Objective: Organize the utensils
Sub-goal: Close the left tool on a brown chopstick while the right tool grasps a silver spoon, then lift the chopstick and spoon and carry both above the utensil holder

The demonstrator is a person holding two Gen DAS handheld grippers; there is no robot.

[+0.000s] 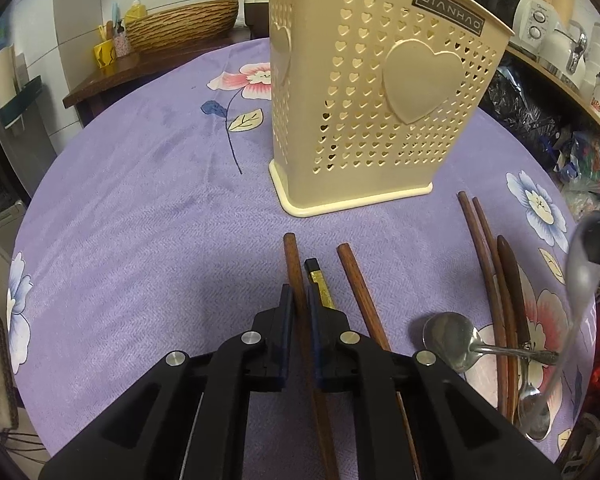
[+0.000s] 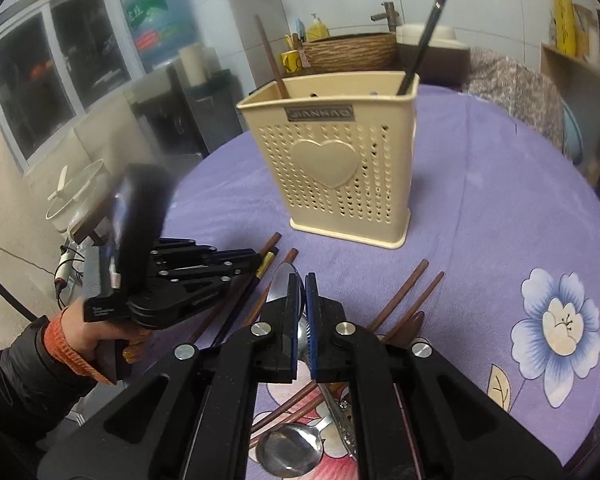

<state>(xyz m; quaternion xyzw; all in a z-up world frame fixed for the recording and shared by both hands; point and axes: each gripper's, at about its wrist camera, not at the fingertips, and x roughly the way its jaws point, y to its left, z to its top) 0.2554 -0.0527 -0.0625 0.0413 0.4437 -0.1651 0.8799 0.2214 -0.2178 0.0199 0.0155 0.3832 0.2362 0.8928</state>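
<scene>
A cream perforated utensil holder (image 1: 380,100) (image 2: 336,164) stands upright on the purple flowered cloth. It holds a brown chopstick (image 2: 270,56) and a black chopstick (image 2: 424,40). My left gripper (image 1: 300,300) (image 2: 256,262) is shut on a brown chopstick (image 1: 292,256) that lies on the cloth. Beside it lie a black chopstick with a gold band (image 1: 318,280) and another brown chopstick (image 1: 360,296). My right gripper (image 2: 300,300) is shut on a metal spoon (image 2: 282,284) (image 1: 580,280), held off the table. A second metal spoon (image 1: 448,340) (image 2: 288,452) rests on two brown chopsticks (image 1: 488,280) (image 2: 404,296).
A dark wooden handle (image 1: 512,288) lies among the right-hand utensils. A person's hand (image 2: 100,340) in an orange cuff holds the left gripper. The table edge curves at left and right. A woven basin (image 1: 180,24) sits behind, and a shelf of appliances (image 1: 548,32) stands far right.
</scene>
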